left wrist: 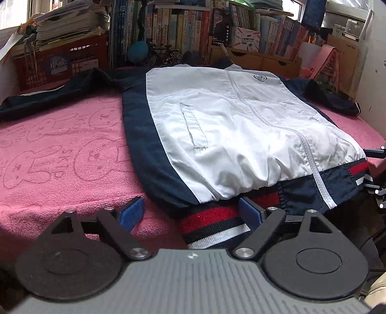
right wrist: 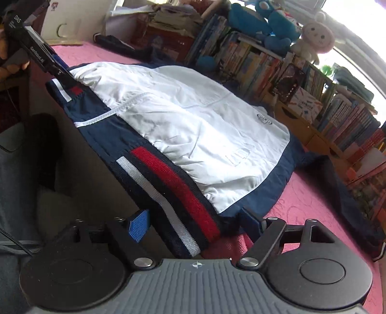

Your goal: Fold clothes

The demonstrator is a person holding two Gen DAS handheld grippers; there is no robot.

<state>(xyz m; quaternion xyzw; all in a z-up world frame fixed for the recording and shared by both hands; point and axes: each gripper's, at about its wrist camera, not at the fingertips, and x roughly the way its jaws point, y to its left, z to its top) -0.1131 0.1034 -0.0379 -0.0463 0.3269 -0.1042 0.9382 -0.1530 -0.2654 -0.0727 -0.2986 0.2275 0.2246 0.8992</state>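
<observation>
A white and navy jacket (left wrist: 241, 125) lies zipped and face up on a pink towel (left wrist: 60, 149), both navy sleeves spread sideways. Its red, white and navy striped hem (left wrist: 212, 222) hangs over the near edge. My left gripper (left wrist: 190, 213) is open at the hem's left corner, the blue pads (left wrist: 131, 212) on either side of the band. In the right wrist view my right gripper (right wrist: 195, 223) is open around the hem (right wrist: 183, 193) at the jacket's (right wrist: 193, 125) other corner. The left gripper (right wrist: 48, 58), held by a hand, shows at the far corner.
Bookshelves (left wrist: 193, 29) and a red crate (left wrist: 60, 65) with stacked papers line the back edge. Cardboard drawers (left wrist: 260, 58) and a pink bag (left wrist: 328, 62) stand at the back right. Plush toys (right wrist: 277, 21) sit on the books. The person's legs (right wrist: 24, 181) are below the near edge.
</observation>
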